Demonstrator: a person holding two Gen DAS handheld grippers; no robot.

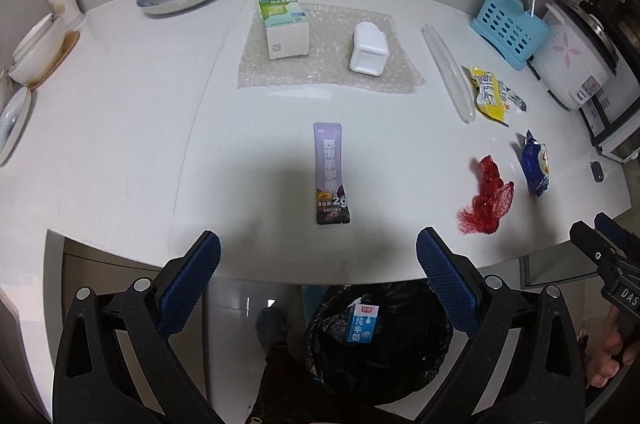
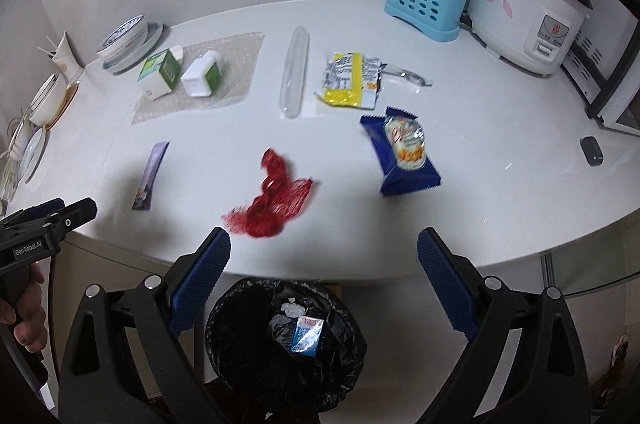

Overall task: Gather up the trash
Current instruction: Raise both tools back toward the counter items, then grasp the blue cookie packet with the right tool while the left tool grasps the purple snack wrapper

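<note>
Trash is scattered all over the white counter. A purple stick sachet (image 1: 330,173) lies flat, pointing away from the edge. To its right sits a crumpled red mesh net (image 2: 270,201), then a blue snack wrapper (image 2: 404,150) lying flat, and a crinkled yellow packet (image 2: 351,79) farther back. Below the counter edge, a black-lined bin (image 2: 256,340) stands open with a small blue-and-white milk carton (image 2: 306,336) inside.

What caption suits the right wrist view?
Open right gripper above a bin, facing red netting and wrappers.
</note>
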